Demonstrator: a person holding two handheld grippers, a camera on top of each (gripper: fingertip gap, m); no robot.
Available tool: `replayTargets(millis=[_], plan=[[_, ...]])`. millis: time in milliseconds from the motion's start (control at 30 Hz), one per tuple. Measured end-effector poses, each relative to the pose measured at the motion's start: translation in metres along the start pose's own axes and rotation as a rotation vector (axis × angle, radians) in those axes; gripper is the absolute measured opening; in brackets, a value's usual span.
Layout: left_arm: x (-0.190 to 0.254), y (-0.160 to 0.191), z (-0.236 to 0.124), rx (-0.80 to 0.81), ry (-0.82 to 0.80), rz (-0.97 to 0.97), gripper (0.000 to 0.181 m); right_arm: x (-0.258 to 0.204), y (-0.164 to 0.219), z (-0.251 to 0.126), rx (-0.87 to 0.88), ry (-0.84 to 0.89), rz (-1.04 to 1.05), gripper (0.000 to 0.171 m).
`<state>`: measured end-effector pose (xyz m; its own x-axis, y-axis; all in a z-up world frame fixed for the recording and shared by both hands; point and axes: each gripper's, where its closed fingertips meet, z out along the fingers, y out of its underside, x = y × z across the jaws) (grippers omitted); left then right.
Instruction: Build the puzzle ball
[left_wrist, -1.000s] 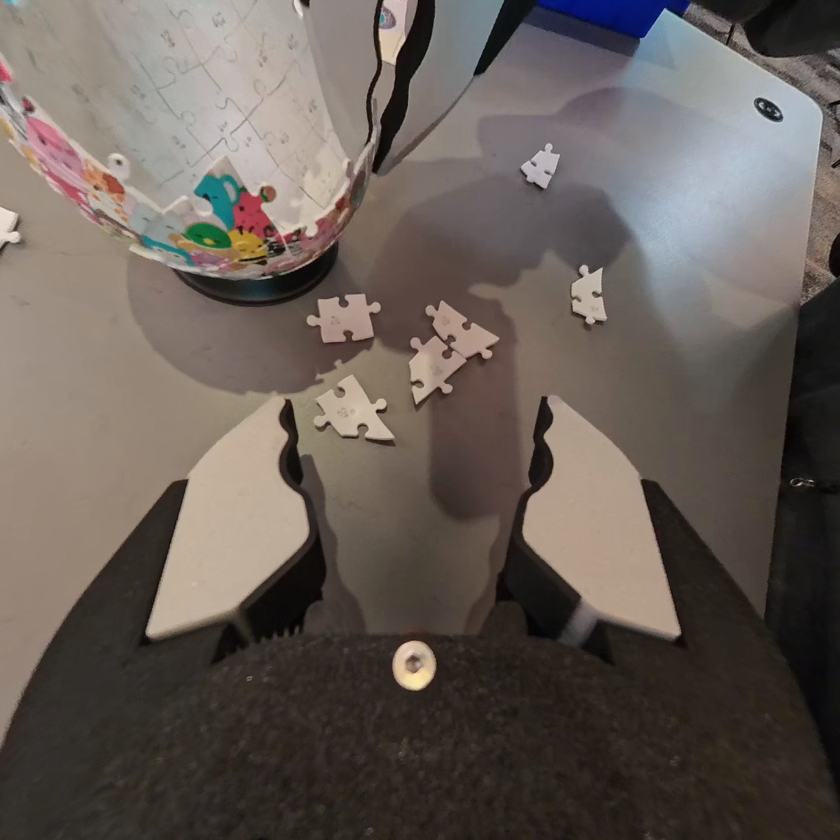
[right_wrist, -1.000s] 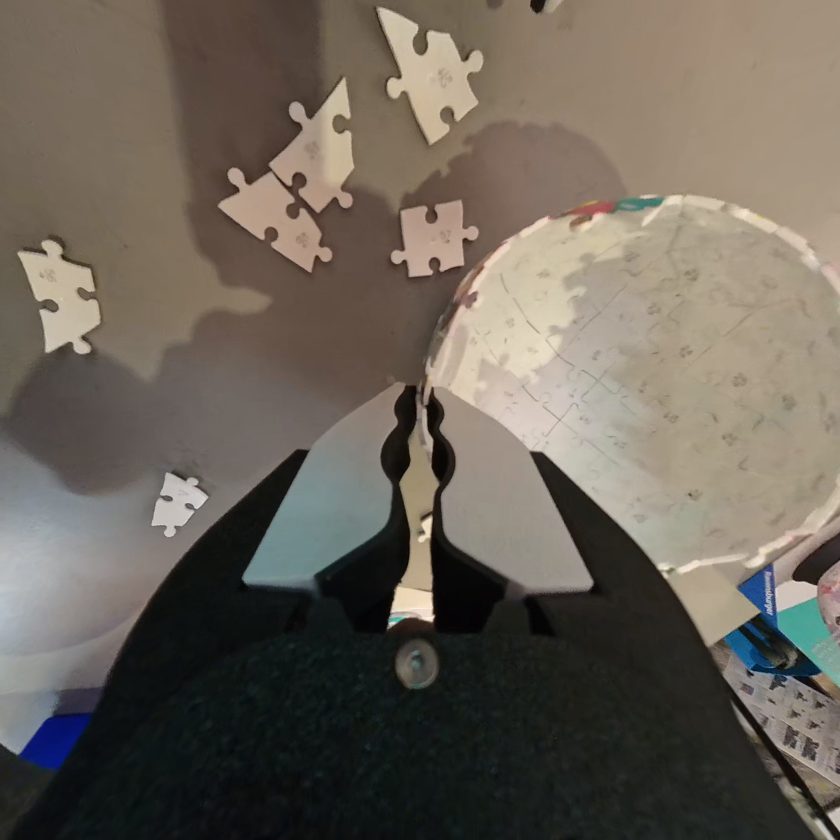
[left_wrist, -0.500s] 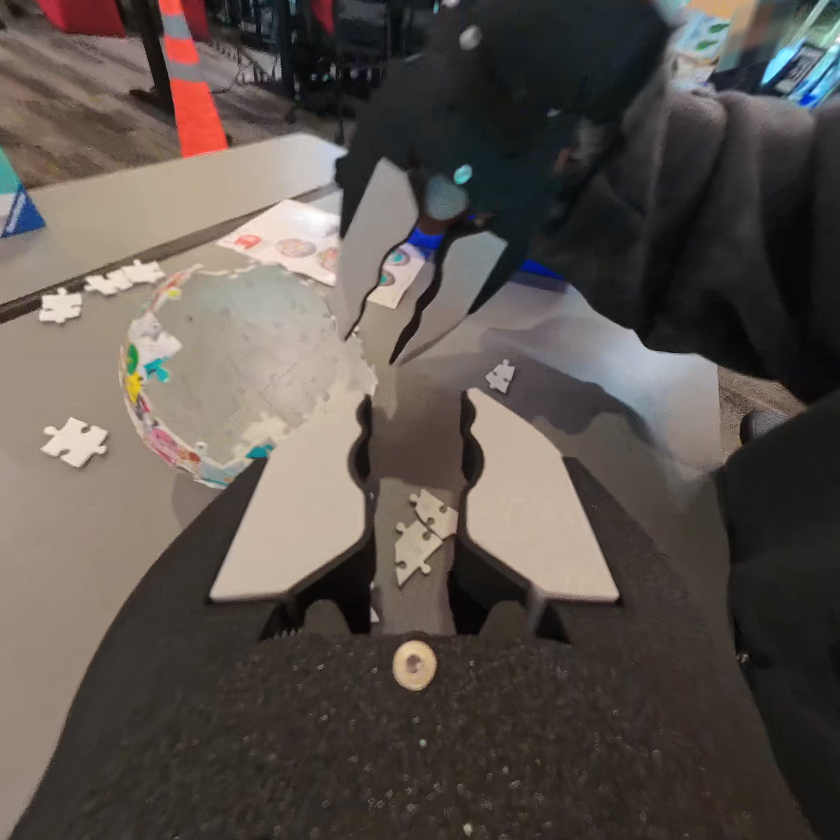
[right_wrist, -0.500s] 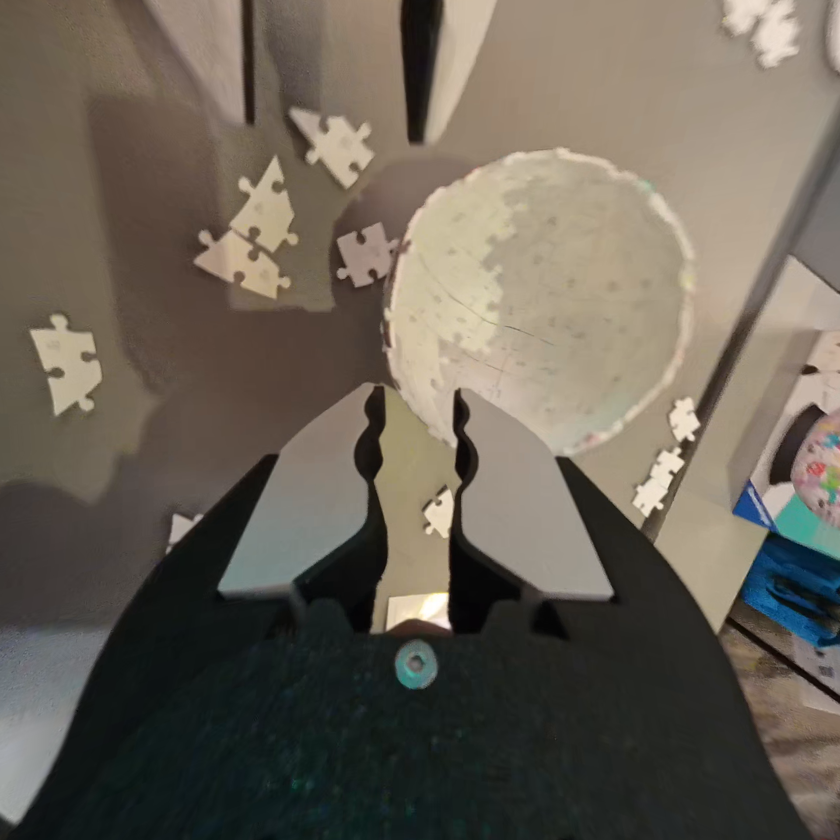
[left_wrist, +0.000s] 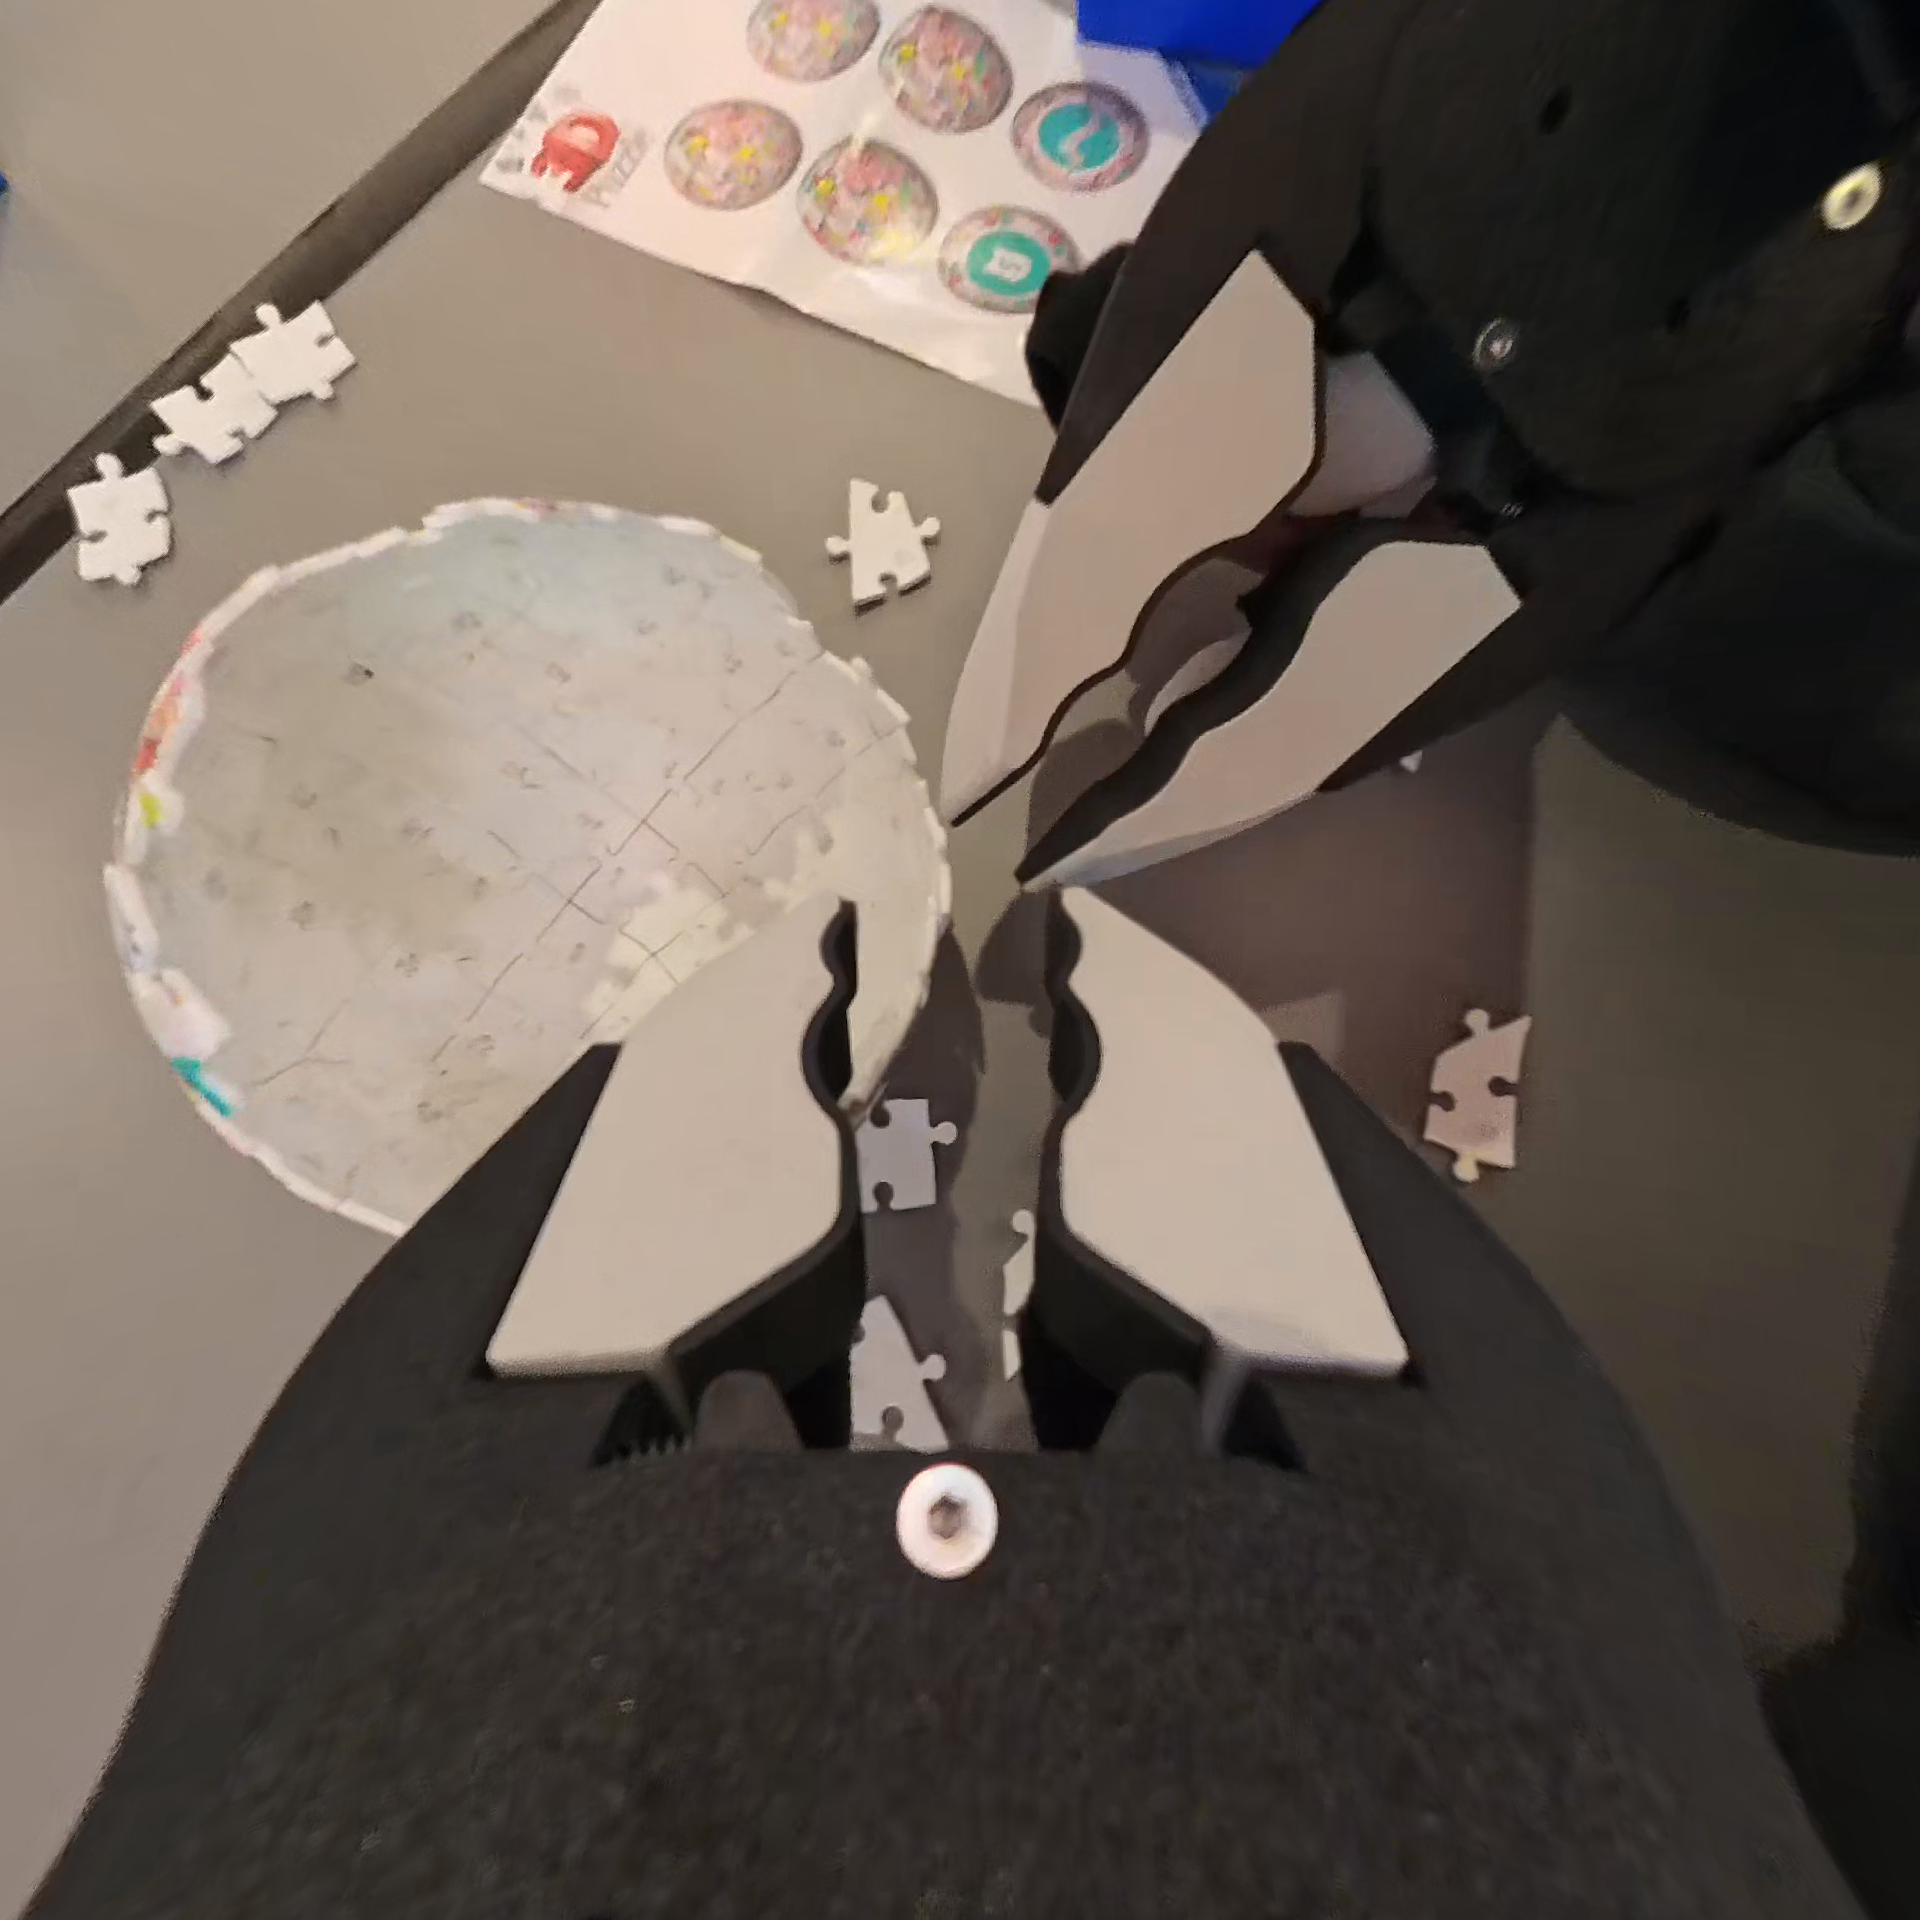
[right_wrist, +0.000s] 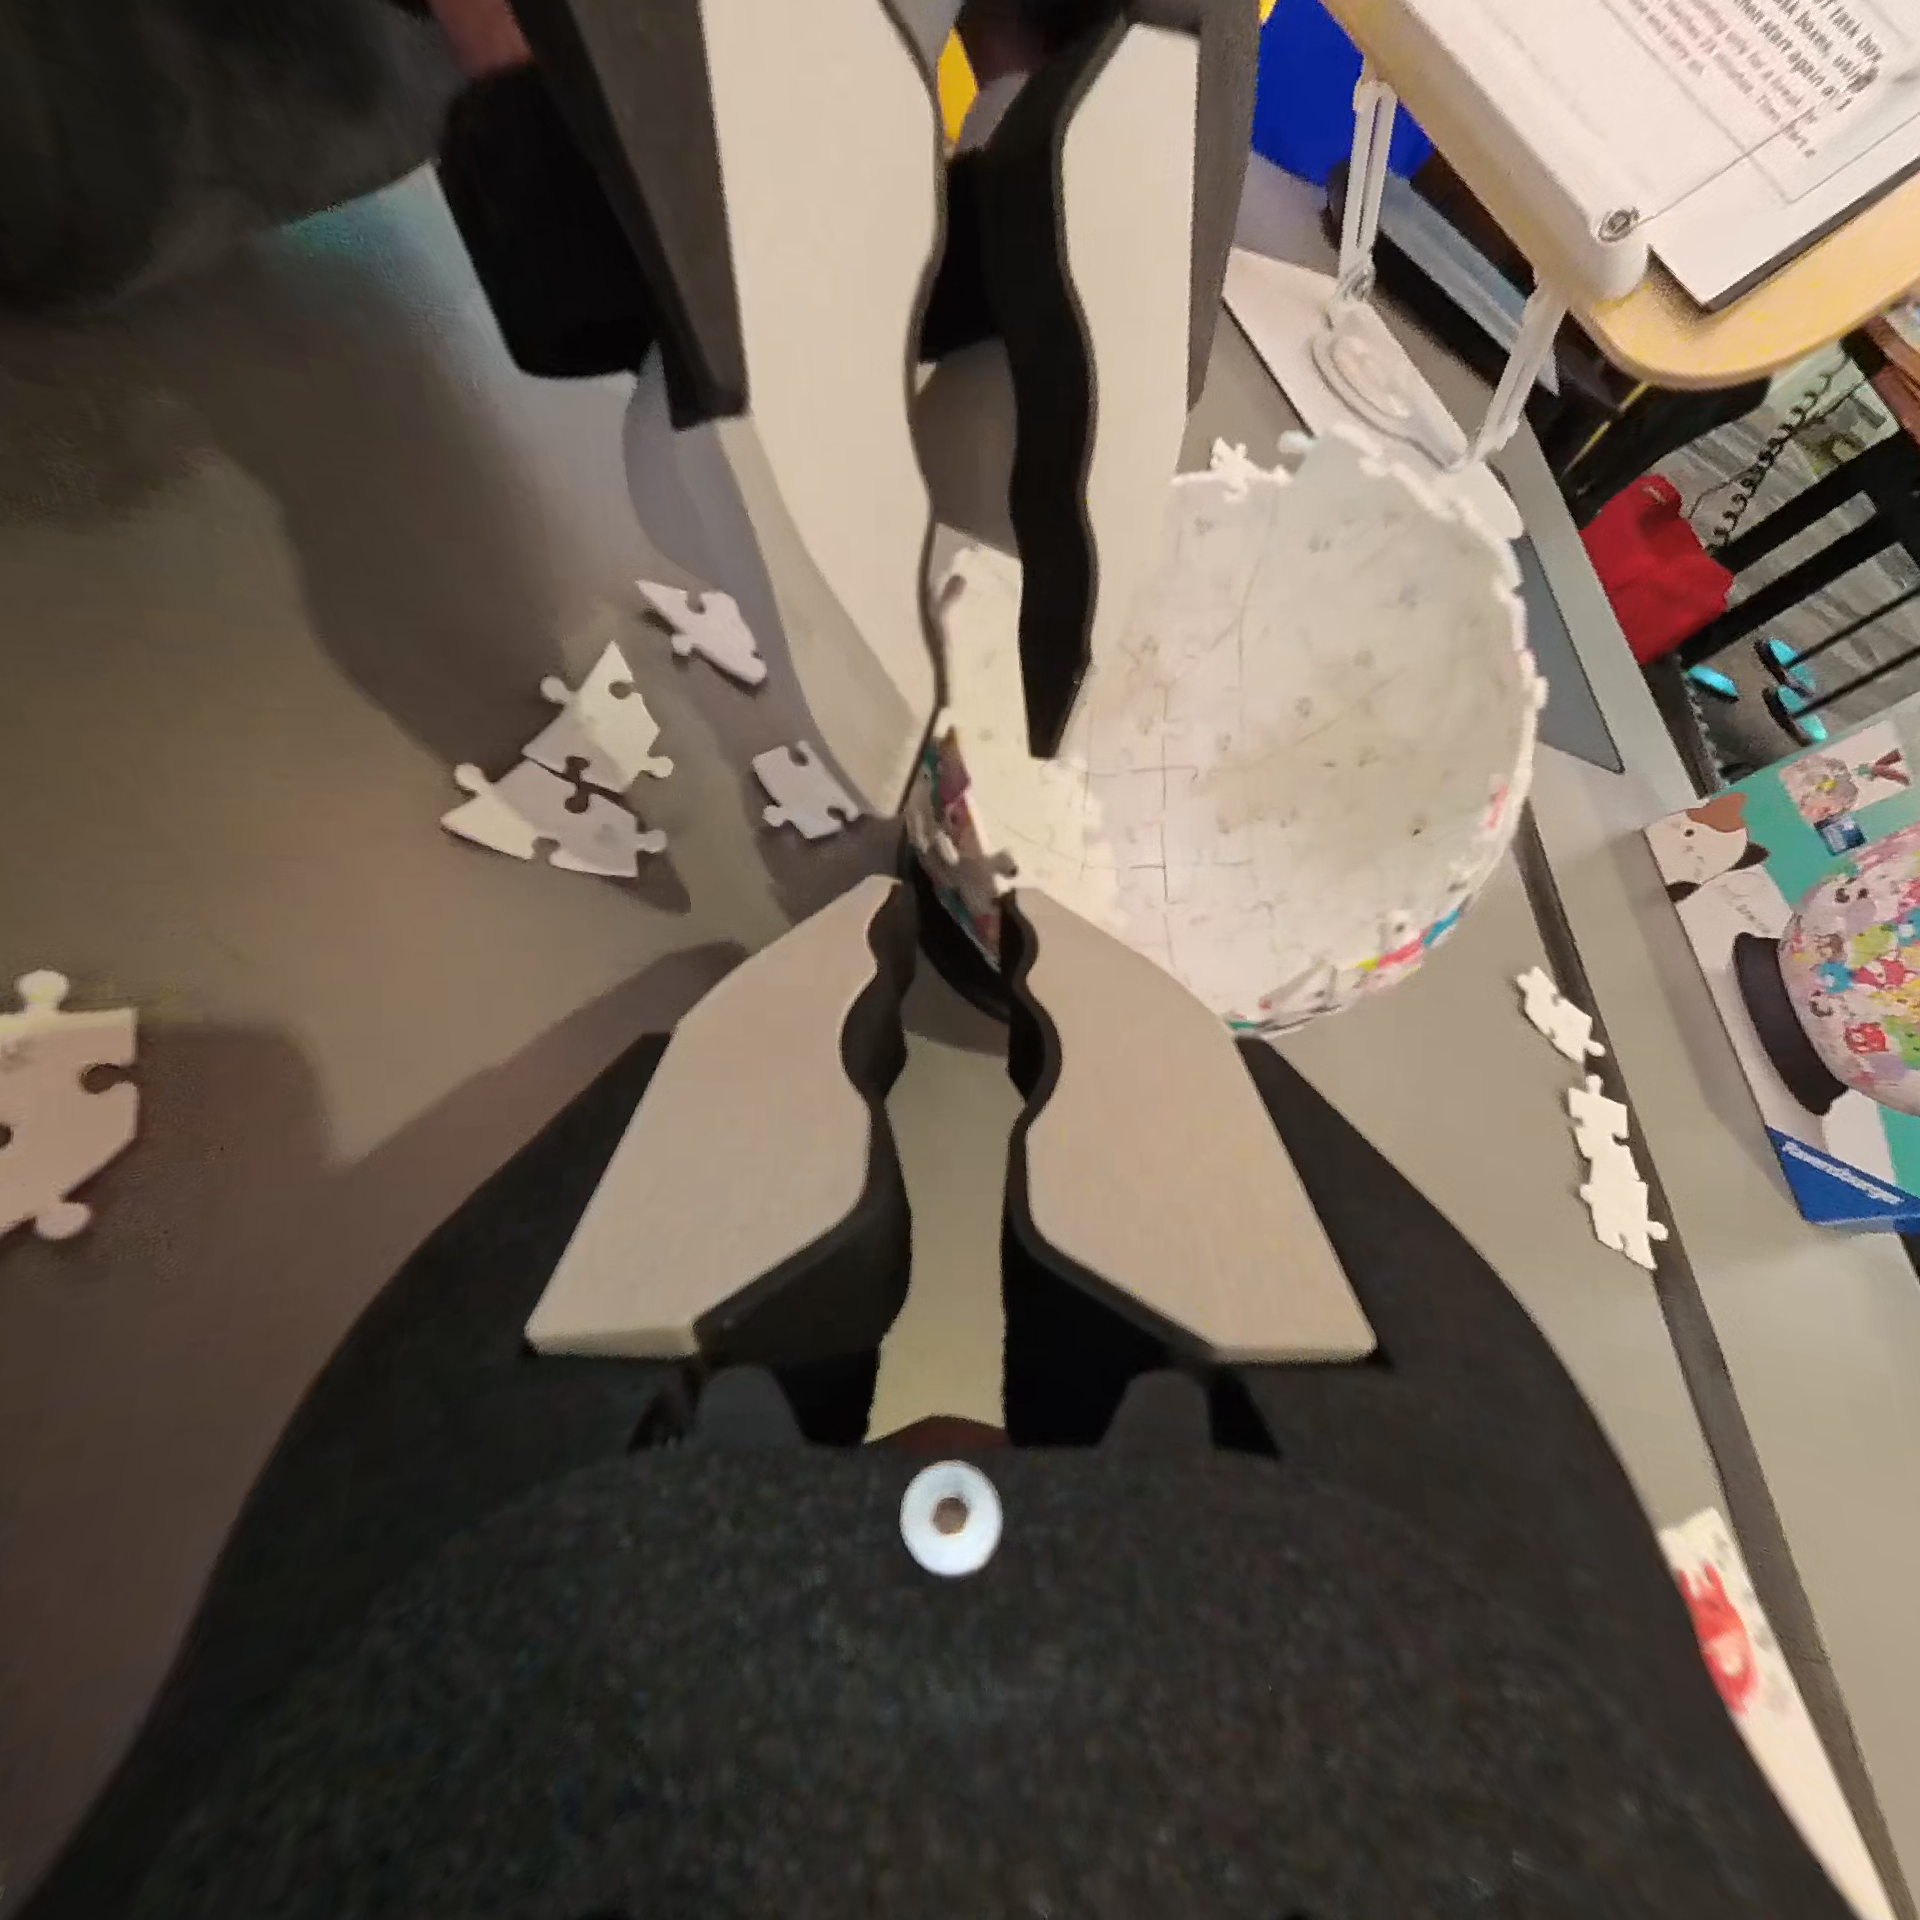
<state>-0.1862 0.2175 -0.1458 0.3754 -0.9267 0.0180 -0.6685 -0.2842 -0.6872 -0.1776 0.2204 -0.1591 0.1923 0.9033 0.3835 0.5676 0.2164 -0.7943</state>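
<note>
Evidently steadying: my left gripper straddles the rim of the half-built puzzle ball on the grey table, gap narrow, grip unclear, while my right gripper, narrowly parted and empty, hovers at the same rim, loose pieces waiting beside.

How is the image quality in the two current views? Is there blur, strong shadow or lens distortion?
Left wrist view: mostly sharp, slight softness on the half-built puzzle ball; a dark shadow lies on the table under the right gripper. Right wrist view: motion blur at the edges, as on the loose piece at left; wide-angle bending of the table edge; the ball's inside looks bright.
</note>
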Motion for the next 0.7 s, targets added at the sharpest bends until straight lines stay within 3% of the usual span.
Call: replayTargets(millis=[233,700], plan=[[-0.007,0.009,0.011,-0.164,0.011,0.008,0.028,0.011,-0.017,-0.004,0.221,0.078,0.048,0.014],[-0.007,0.019,0.011,-0.237,0.004,0.130,0.003,0.007,-0.009,0.010,0.186,0.057,0.020,0.011]])
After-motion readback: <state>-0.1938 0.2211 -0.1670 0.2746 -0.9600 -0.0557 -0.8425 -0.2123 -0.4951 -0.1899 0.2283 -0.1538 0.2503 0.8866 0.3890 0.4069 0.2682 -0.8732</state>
